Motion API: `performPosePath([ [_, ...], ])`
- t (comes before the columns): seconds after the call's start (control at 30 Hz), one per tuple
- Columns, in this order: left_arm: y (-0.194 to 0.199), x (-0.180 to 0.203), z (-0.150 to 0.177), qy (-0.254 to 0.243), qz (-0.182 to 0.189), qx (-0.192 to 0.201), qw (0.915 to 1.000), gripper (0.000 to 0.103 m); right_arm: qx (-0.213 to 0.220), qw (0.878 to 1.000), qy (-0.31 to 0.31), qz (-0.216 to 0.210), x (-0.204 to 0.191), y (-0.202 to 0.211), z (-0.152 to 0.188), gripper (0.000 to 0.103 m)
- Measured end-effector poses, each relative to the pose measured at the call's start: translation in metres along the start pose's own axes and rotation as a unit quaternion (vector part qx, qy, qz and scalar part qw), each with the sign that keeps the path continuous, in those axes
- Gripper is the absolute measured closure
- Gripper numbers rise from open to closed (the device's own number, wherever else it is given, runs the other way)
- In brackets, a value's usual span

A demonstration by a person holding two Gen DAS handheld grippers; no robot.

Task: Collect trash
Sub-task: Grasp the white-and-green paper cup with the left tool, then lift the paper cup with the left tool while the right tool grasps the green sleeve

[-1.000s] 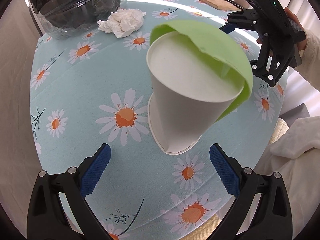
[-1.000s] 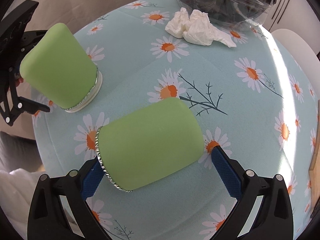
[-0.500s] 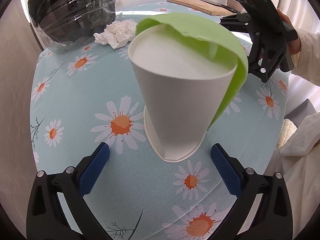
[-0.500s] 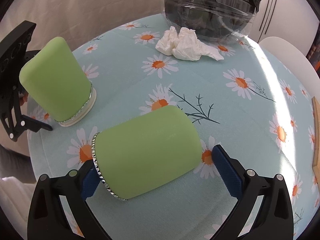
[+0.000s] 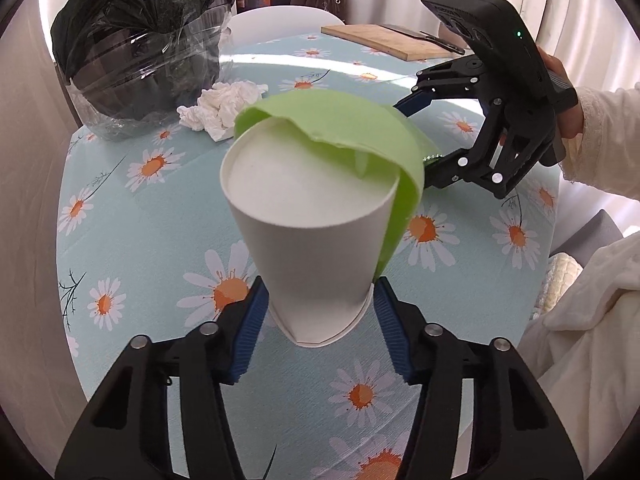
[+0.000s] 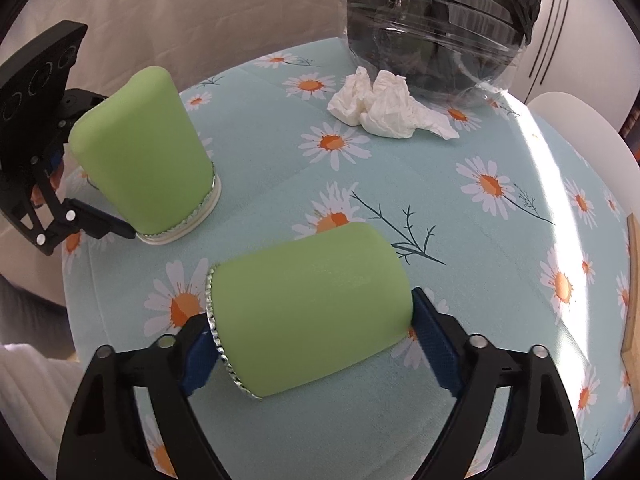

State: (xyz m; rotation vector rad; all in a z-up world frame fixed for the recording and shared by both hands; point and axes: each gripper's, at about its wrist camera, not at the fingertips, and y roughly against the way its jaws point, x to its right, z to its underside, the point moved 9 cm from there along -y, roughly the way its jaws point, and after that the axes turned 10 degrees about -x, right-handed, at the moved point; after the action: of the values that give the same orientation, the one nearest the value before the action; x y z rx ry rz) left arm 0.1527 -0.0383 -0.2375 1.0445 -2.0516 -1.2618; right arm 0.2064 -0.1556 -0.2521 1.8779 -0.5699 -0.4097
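An upside-down paper cup point(image 5: 312, 236), white with a torn green sleeve, stands on the daisy tablecloth; it also shows in the right wrist view point(image 6: 140, 164). My left gripper point(image 5: 318, 328) is shut on its lower part near the rim. A second green cup point(image 6: 308, 312) lies on its side, and my right gripper point(image 6: 316, 344) is shut on it. A crumpled white tissue point(image 5: 220, 110) lies near the bin; it also shows in the right wrist view point(image 6: 388, 108). A clear bin with a black bag point(image 5: 140, 52) stands at the table's far edge, also seen in the right wrist view point(image 6: 432, 28).
A wooden cutting board point(image 5: 384, 40) with a knife lies at the far side of the table. A white chair point(image 6: 580, 136) stands behind the table. The table edge point(image 5: 70, 320) curves close on the left. The person's white sleeve point(image 5: 600, 128) is on the right.
Both grippers have closed: the left onto the upright cup's base, the right onto the lying cup. Both cameras have come closer to their cups.
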Motion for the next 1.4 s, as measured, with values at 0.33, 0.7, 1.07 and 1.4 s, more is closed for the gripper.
performPosePath([
  [0.33, 0.024, 0.001, -0.021, 0.021, 0.014, 0.022, 0.9994, 0.059, 0.035, 0.996, -0.057, -0.060, 0.007, 0.020, -0.009, 0.031],
  [0.7, 0.053, -0.011, -0.031, 0.035, -0.033, -0.014, 0.9988, 0.102, 0.040, 0.987, -0.115, -0.107, 0.025, 0.033, -0.001, 0.094],
  [1.07, 0.068, -0.009, -0.036, 0.030, -0.066, -0.055, 0.9958, 0.094, 0.073, 0.980, -0.144, -0.119, 0.041, 0.051, -0.003, 0.099],
  [1.4, 0.062, -0.008, -0.020, 0.072, -0.059, -0.079, 0.9925, 0.026, 0.086, 0.976, -0.165, -0.112, 0.054, 0.066, 0.010, 0.060],
])
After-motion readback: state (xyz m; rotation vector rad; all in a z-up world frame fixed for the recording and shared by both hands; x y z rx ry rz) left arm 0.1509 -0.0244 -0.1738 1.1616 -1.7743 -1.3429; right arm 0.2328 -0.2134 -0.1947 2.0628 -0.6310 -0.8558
